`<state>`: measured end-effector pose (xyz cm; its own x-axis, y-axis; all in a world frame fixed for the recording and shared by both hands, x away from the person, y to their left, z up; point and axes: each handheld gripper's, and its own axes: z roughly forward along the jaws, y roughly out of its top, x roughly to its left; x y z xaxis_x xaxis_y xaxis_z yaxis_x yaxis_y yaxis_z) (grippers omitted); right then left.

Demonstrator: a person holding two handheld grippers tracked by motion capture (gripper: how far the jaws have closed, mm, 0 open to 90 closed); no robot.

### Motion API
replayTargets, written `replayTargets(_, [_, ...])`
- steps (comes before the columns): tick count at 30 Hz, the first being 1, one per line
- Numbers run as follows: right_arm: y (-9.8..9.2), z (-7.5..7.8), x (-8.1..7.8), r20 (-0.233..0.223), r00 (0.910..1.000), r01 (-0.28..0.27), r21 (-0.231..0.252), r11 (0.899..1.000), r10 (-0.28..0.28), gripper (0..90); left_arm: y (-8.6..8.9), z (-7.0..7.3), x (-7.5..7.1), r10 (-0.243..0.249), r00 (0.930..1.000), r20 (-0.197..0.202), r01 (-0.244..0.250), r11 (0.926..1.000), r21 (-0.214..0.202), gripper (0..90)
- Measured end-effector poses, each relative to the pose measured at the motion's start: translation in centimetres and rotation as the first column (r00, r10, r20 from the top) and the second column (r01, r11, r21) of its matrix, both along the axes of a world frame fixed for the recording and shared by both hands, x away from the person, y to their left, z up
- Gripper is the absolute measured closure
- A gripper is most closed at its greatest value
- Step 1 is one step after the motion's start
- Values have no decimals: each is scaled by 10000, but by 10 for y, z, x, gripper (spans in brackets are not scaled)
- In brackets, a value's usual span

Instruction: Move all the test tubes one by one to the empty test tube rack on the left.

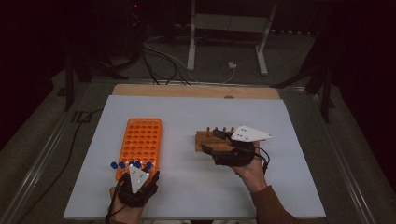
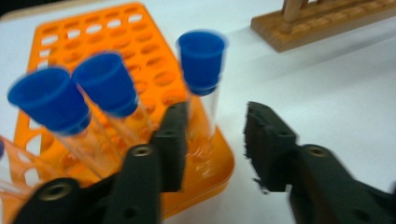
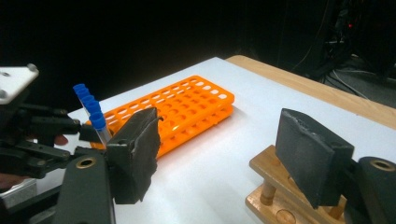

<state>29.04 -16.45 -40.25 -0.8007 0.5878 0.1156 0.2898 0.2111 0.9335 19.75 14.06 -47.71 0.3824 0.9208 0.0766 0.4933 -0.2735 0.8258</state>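
My left hand-held gripper (image 1: 138, 169) sits at the near end of the orange rack (image 1: 141, 140), which lies left of the middle of the desk (image 1: 196, 196) with its long side running toward the far edge. Its jaws are spread and pinch nothing: the blue-capped tube (image 2: 201, 74) in the rack's near corner hole stands free between them, so I judge it seated and let go. The other capped tubes (image 2: 74, 100) lean in the same near row, filled first because it is closest to me. Right of the rack lies the wooden stand (image 1: 210, 140), its posts upright. My right hand-held gripper (image 1: 217, 141) rests over it with jaws apart either side of its near edge, gripping nothing, I think to steady it
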Motion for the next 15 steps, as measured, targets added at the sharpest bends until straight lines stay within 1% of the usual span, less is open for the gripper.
replayTargets(3, [0,-2,1,-17,10000,68,-140,9999,-69,279,-2,6,-3,-22,9997,240,24,9999,-99,482])
replayTargets(7, [-1,-6,2,-135,9998,172,-267,9995,-176,251,-3,13,-4,-171,9988,458,179,9997,-182,395])
replayTargets(9, [-1,-8,3,-157,9994,288,-346,9990,-293,236,-3,17,-4,-208,9980,600,222,9995,-234,371])
replayTargets(13, [-3,-11,5,-231,9988,423,-458,9981,-434,201,-3,26,-1,-470,9957,801,516,9971,-564,325])
replayTargets(14, [-4,-12,5,-301,9983,478,-461,9978,-492,188,-3,28,0,-504,9950,861,556,9967,-592,293])
replayTargets(15, [-4,-12,5,-303,9980,535,-507,9973,-551,177,-3,30,2,-532,9943,925,594,9961,-659,283])
